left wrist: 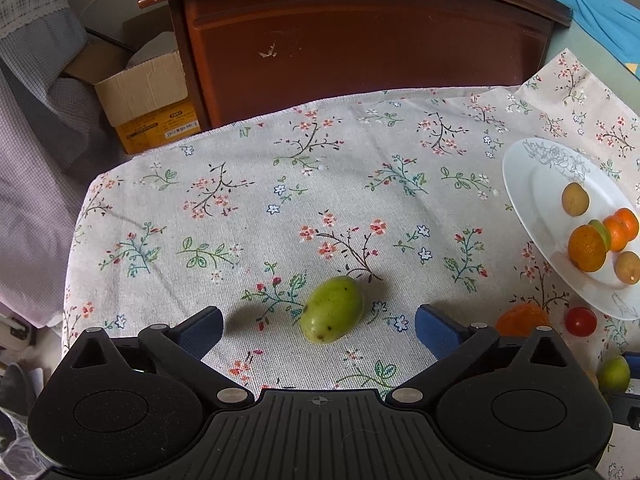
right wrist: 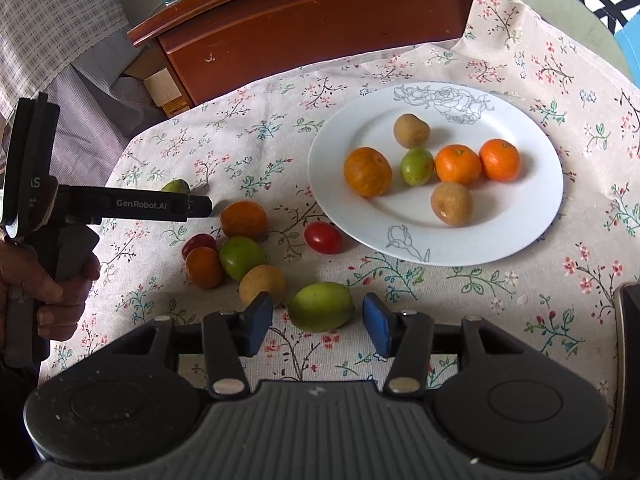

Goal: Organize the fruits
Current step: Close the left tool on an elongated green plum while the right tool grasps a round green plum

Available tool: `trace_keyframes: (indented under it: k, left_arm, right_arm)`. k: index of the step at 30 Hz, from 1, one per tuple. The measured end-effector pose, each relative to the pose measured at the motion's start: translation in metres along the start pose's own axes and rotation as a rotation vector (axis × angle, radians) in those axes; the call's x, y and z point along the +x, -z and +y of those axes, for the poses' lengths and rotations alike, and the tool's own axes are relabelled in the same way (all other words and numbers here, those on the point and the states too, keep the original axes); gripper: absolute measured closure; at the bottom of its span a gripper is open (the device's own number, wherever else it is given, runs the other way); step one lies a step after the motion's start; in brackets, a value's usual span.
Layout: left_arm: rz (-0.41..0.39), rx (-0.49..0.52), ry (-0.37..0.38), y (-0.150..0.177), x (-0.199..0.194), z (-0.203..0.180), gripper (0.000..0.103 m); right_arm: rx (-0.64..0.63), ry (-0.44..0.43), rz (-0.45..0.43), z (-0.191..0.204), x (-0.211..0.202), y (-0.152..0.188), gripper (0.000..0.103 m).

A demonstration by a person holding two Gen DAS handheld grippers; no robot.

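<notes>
A white plate [right wrist: 520, 224] with a rose print holds several fruits: oranges, brown ones and a small green one [right wrist: 417, 166]. It also shows at the right of the left wrist view [left wrist: 524, 184]. My left gripper [left wrist: 319, 326] is open, its blue pads either side of a green fruit [left wrist: 333, 309] lying on the cloth. My right gripper [right wrist: 318, 324] is open around another green fruit [right wrist: 321, 306] on the cloth, pads not touching it. The left gripper's body shows at the left of the right wrist view [right wrist: 120, 204].
Loose fruits lie on the floral tablecloth [right wrist: 500, 300] left of the plate: an orange [right wrist: 244, 220], two cherry tomatoes [right wrist: 323, 237], a green fruit [right wrist: 241, 257], a brown one [right wrist: 262, 285]. A wooden cabinet [left wrist: 360, 44] and a cardboard box [left wrist: 148, 96] stand beyond the table's far edge.
</notes>
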State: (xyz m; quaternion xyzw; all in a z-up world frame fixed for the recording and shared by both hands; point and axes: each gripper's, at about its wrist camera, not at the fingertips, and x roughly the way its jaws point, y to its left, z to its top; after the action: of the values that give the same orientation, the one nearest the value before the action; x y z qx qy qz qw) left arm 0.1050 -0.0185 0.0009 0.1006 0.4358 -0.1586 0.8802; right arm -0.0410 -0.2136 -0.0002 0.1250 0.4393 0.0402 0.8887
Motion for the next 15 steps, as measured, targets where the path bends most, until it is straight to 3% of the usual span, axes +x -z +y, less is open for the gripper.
trace_keyframes:
  k: [2, 9, 12, 15]
  left_arm:
    - [-0.005, 0.015, -0.017, -0.0003, -0.002, -0.0023, 0.005]
    - [-0.011, -0.001, 0.021, -0.0005, -0.0052, -0.0028, 0.032]
    - [-0.013, -0.006, 0.034, -0.0009, -0.0087, -0.0048, 0.054]
    - [-0.019, -0.011, 0.024, -0.001, -0.0099, -0.005, 0.064]
  right_arm:
    - [0.006, -0.001, -0.002, -0.0007, 0.0, -0.0005, 0.054]
    - [0.006, -0.001, -0.004, -0.001, 0.0, -0.0012, 0.066]
    - [0.007, 0.0, -0.005, -0.0006, -0.0005, -0.0013, 0.066]
    - [-0.001, 0.002, -0.009, 0.0003, -0.001, -0.0019, 0.066]
